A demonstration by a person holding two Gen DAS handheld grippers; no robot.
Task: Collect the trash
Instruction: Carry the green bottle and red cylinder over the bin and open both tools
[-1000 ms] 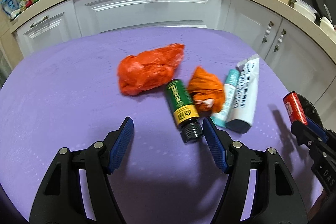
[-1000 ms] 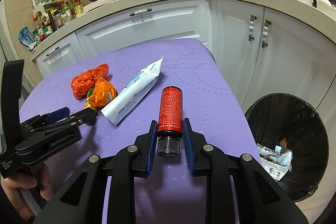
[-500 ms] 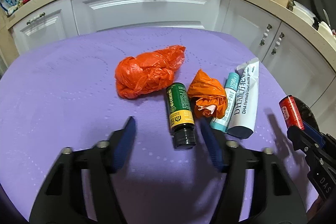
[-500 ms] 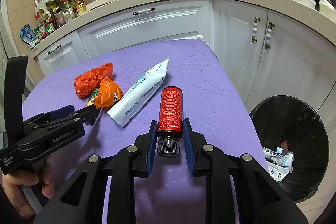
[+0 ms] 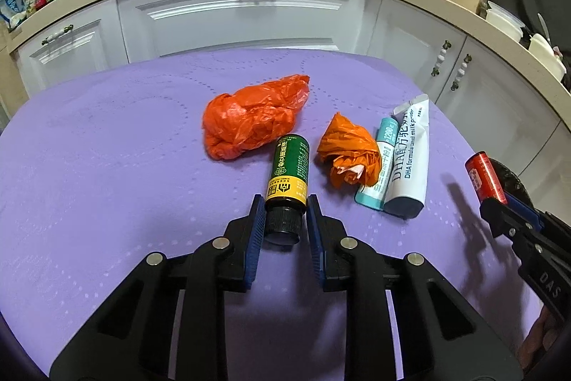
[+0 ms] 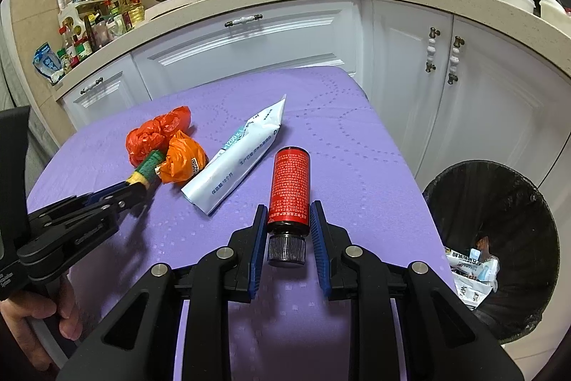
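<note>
1. While our left gripper (image 5: 285, 220) was spread wide around the green bottle (image 5: 288, 172) a second ago, in the left wrist view its jaws are now closing on it, the blue pads at the bottle's neck and black cap; we cannot tell whether they press it yet. We judge the bottle is about to be ours, so a second piece of trash is nearly collected.
2. From the same view, the bottle lies on the purple table (image 5: 107, 166), its far end just beside the red plastic bag (image 5: 253, 116), with the orange wrapper (image 5: 348, 156) and two tubes (image 5: 408, 159) to its right. Room is tight there, open toward us and to the left.
3. Seen from the right wrist view, nothing has changed: our right gripper (image 6: 288, 231) holds the red bottle (image 6: 289, 190) clamped at its neck, base pointing away over the cloth.
4. To the right of that gripper the table edge drops off, and the black bin (image 6: 499, 202) stands open just below it, with litter already inside. We judge the way there is clear, with only the white cabinet doors (image 6: 410, 66) behind it.
</note>
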